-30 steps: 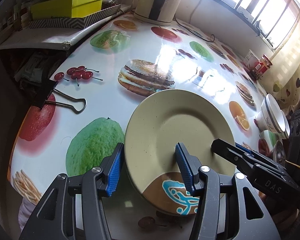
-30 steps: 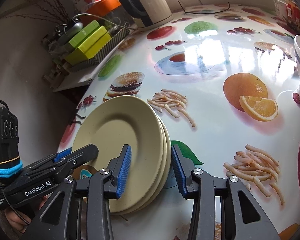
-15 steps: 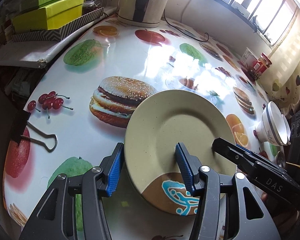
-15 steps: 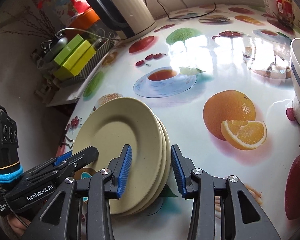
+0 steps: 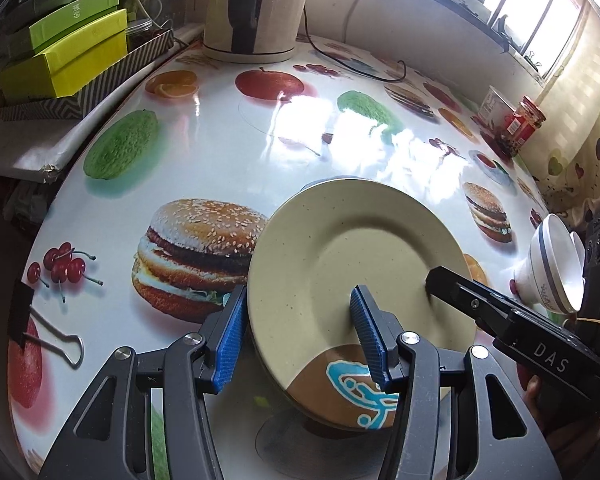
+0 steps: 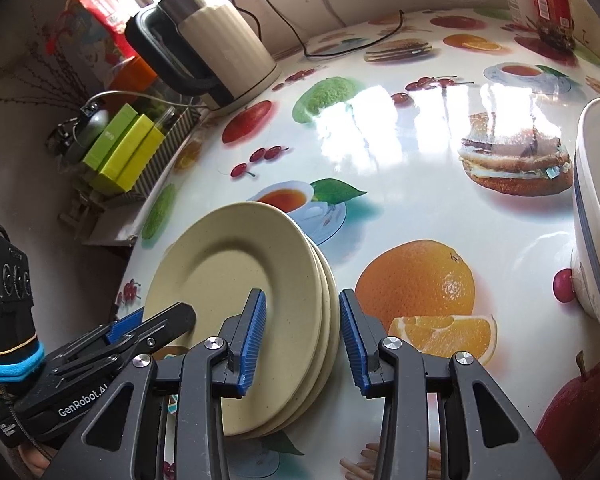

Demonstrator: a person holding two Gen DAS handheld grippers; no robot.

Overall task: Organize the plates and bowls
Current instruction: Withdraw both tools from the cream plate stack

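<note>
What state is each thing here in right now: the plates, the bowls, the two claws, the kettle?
Plate stack: lifted off the table, tilted, gripped from both sides.
Left gripper: shut on the stack's edge.
Right gripper: shut on the stack's opposite edge.
Bowls: nested, lying tipped on the table.
Kettle: upright on its base, lid closed.

Both wrist views closely share the plates [image 5: 356, 264].
</note>
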